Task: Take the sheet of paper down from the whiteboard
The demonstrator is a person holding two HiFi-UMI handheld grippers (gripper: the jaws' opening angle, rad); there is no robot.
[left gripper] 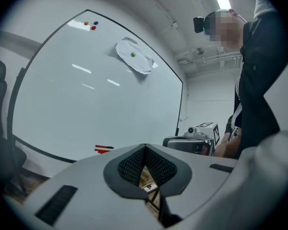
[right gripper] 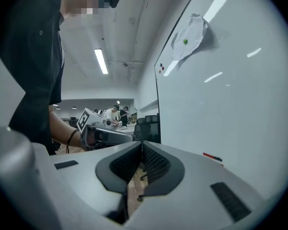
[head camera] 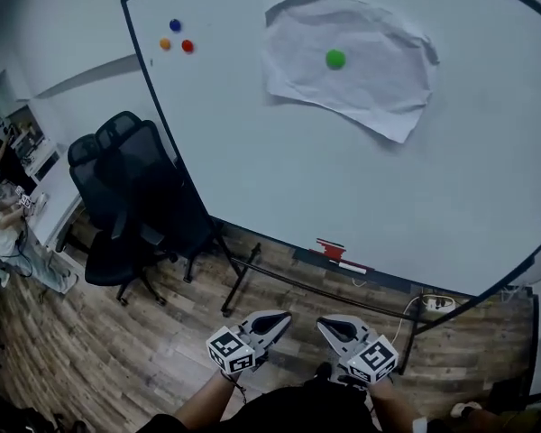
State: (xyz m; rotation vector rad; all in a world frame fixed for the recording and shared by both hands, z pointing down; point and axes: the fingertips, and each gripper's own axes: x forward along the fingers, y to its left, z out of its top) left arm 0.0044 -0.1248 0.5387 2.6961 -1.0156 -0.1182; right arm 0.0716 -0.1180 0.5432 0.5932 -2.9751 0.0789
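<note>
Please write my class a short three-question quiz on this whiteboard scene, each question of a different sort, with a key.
1. True or false: a green magnet pins the sheet of paper to the whiteboard.
2. How many spare magnets sit near the whiteboard's upper left corner? A two, B three, C five.
3. Fill in: the left tool and the right tool are held low, away from the paper, each with its jaws ____.

Key: 1 true; 2 B; 3 shut.
</note>
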